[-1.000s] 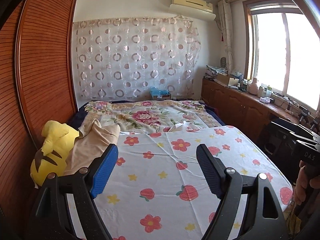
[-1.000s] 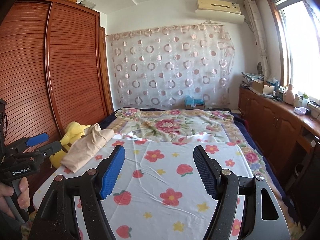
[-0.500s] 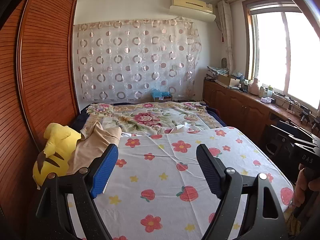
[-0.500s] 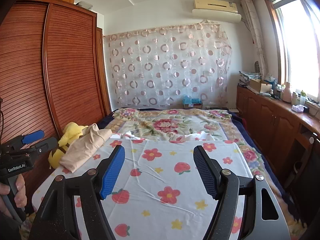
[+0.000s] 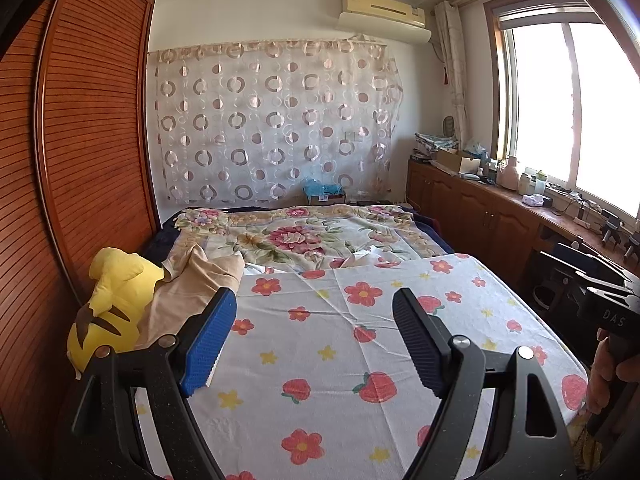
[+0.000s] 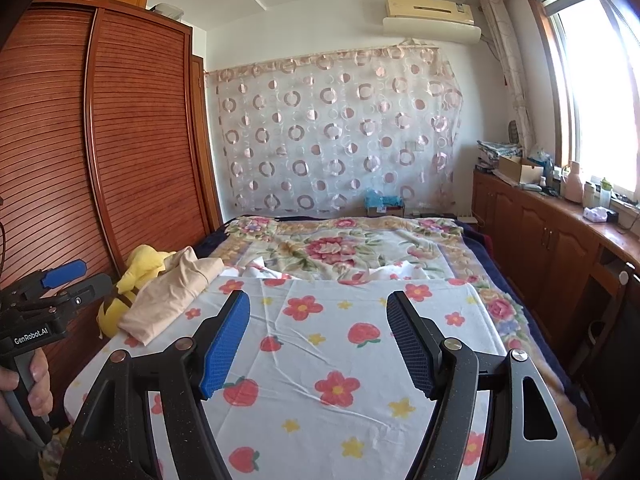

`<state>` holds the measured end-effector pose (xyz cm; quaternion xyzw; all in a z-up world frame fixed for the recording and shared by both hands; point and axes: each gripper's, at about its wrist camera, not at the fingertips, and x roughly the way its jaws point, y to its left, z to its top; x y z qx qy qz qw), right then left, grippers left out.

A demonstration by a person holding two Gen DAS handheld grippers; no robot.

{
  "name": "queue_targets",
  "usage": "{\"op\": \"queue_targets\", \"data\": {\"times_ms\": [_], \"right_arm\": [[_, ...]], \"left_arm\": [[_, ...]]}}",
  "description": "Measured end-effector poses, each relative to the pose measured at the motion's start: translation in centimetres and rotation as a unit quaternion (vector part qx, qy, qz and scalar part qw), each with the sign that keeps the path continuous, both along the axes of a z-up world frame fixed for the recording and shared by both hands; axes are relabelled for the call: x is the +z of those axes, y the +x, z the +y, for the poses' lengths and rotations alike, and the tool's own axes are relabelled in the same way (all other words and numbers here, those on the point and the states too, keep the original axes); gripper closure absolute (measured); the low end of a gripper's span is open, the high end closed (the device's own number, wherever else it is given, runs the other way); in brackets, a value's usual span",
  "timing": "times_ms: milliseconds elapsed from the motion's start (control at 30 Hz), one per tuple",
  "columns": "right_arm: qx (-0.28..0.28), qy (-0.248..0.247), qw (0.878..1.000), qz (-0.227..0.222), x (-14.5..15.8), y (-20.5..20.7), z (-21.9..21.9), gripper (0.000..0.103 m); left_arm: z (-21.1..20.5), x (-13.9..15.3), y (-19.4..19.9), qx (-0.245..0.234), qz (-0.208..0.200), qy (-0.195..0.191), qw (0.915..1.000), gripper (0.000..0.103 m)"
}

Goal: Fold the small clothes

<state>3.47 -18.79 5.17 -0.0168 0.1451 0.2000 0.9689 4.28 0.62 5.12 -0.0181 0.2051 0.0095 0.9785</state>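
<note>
Over the last second we saw almost nothing change: both the left tongs (image 5: 314, 340) and right tongs (image 6: 318, 342) stayed spread and empty above the flowered sheet (image 6: 320, 360). The beige garment (image 5: 192, 296) lay crumpled at the bed's left edge against the yellow plush toy (image 5: 110, 308), so we judged folding not yet begun.

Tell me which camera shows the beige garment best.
The right wrist view: the beige garment lies whole, draped against the yellow plush toy. In the left wrist view, the left tool's finger hides its near edge.
</note>
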Motion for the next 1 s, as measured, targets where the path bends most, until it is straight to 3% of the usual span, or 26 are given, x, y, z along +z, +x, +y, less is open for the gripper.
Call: {"op": "queue_targets", "data": {"times_ms": [1000], "right_arm": [[0.002,-0.001,1.0,-0.005,-0.11,0.08,-0.37,0.03]], "left_arm": [[0.03,-0.14,-0.17,-0.001,-0.001,0.001,1.0,0.022]]}}
